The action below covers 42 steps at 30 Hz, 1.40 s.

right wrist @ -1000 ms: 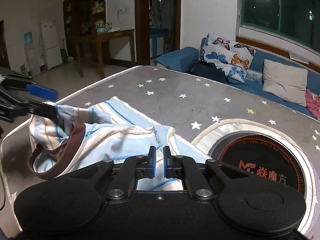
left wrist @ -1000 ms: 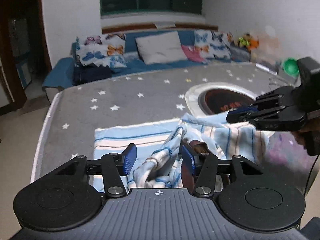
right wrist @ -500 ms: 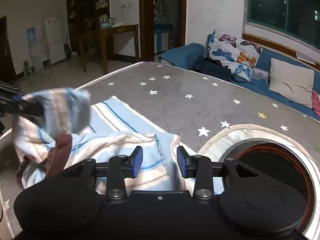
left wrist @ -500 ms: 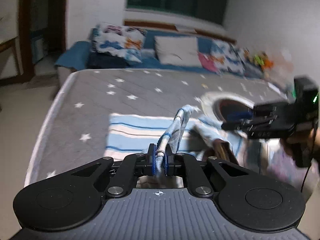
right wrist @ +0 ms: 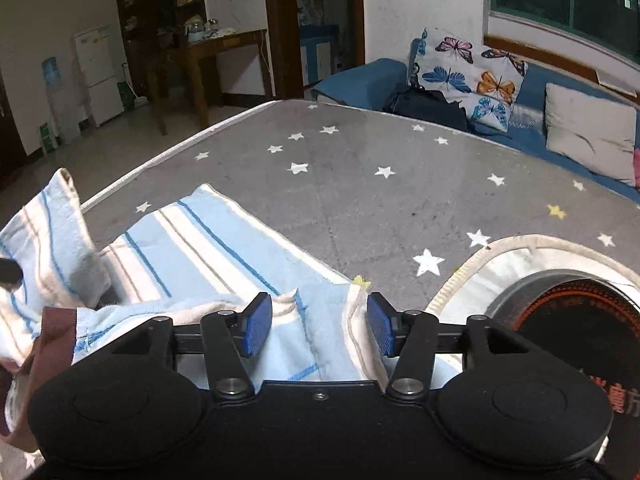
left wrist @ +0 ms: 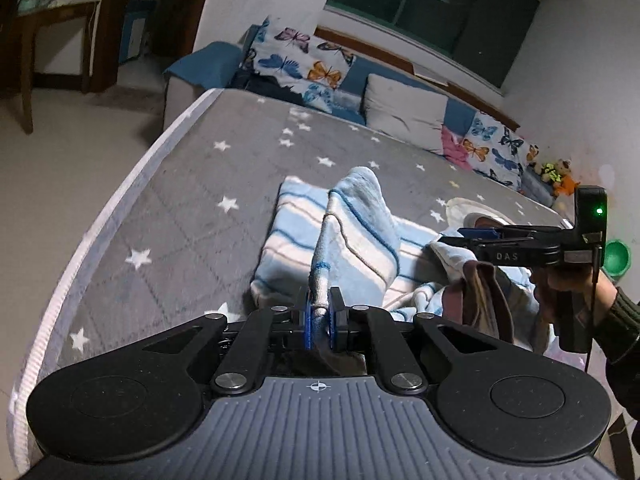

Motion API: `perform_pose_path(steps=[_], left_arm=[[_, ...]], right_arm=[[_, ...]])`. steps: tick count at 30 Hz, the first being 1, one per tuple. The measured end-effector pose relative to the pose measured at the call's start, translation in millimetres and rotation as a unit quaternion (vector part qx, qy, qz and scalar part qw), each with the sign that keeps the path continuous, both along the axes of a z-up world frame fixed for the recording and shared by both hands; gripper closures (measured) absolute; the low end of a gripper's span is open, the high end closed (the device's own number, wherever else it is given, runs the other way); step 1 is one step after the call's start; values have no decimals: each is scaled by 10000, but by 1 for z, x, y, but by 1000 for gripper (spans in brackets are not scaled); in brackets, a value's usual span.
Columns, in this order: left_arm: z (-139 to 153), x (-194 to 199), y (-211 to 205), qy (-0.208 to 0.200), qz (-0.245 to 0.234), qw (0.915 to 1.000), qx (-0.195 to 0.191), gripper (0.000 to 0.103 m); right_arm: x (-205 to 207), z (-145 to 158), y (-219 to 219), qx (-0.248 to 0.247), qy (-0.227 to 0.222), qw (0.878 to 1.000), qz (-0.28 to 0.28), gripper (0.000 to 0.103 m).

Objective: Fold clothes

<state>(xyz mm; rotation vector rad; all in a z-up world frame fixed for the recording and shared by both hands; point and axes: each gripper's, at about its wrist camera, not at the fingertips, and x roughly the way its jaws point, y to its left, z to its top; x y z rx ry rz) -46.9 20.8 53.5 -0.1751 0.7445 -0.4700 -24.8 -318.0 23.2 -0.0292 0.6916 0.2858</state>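
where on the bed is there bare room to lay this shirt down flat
Bare grey star-printed mattress runs from the striped blue-and-white garment up to the butterfly pillows, and along the white piped edge. Crowded: around the round black and red disc and under both grippers.

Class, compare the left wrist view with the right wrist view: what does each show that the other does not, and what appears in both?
Only the left wrist view shows the left tool shut on the striped garment, a hand holding the right tool, and a green bowl. Only the right wrist view shows the right tool open over the cloth, plus a white fridge. Both show the garment, the starred grey cover and the butterfly pillow.
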Motion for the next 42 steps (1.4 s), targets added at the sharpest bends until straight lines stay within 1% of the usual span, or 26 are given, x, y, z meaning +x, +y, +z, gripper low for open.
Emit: perform_pose_path(steps=[4,5,6,7,9,10,11,12,14,16,17,18,20,22,24,25,26,27,28,30,34,38,42], left_arm=[[-4,1,2,64,8,10000,11,94],[-4,2,2,75,5,10000,22,94],[-5,3,1,97,4,9999,41,94],[-6,4,0,113,8,9999,56,94],[-6,5,-1,131,5,9999,83,93],[-6,6,-2,141,-9,9999,93,92],[-5,7,-2,150,-21,9998,93,88],[-4,8,-3,160,-33,9998,94,80],[-1,9,-4,122,-42,9998,133,69],[3,9,-7,29,-68,9997,217,66],[4,10,-8,12,-94,9997,229,62],[5,12,-9,21,-139,9997,218,56],[5,17,-13,69,-177,9995,243,54],[4,22,-16,94,-211,9994,273,54],[2,28,-19,138,-259,9993,249,60],[1,31,-21,173,-270,9992,256,66],[-1,33,-23,219,-286,9990,271,81],[-2,34,-24,244,-304,9989,272,88],[-3,34,-25,249,-314,9989,260,89],[-4,31,-25,203,-313,9989,273,94],[-4,23,-17,122,-196,9996,165,95],[-7,20,-9,250,-36,9997,32,95],[-11,22,-5,418,7,9991,-31,93]], right_arm=[[4,-5,0,69,118,9999,14,49],[3,-5,0,59,128,9999,27,54],[3,-5,0,44,128,9999,38,61],[1,-4,1,25,117,9999,46,65],[-1,-2,3,-14,94,9999,62,80],[-3,-1,4,-33,83,9999,70,82],[-5,0,4,-51,56,9999,77,86],[-8,2,4,-67,9,9999,84,88],[-14,7,4,-38,-83,9999,115,89],[-23,12,2,-19,-193,9997,130,90],[-27,15,1,-4,-231,9996,141,90],[-31,17,-1,10,-269,9995,153,90],[-40,23,-3,39,-345,9992,177,90],[-45,32,0,55,-402,9989,213,90],[-51,39,2,48,-427,9987,281,90],[-55,41,3,23,-447,9985,309,90],[-58,42,3,3,-462,9984,329,90],[-59,41,4,-9,-457,9983,348,90],[-58,39,5,-32,-443,9984,363,90],[-57,36,7,-77,-415,9983,392,90],[-54,28,11,-168,-360,9982,449,90],[-51,21,16,-258,-304,9979,507,90],[-48,13,20,-348,-248,9975,564,88]])
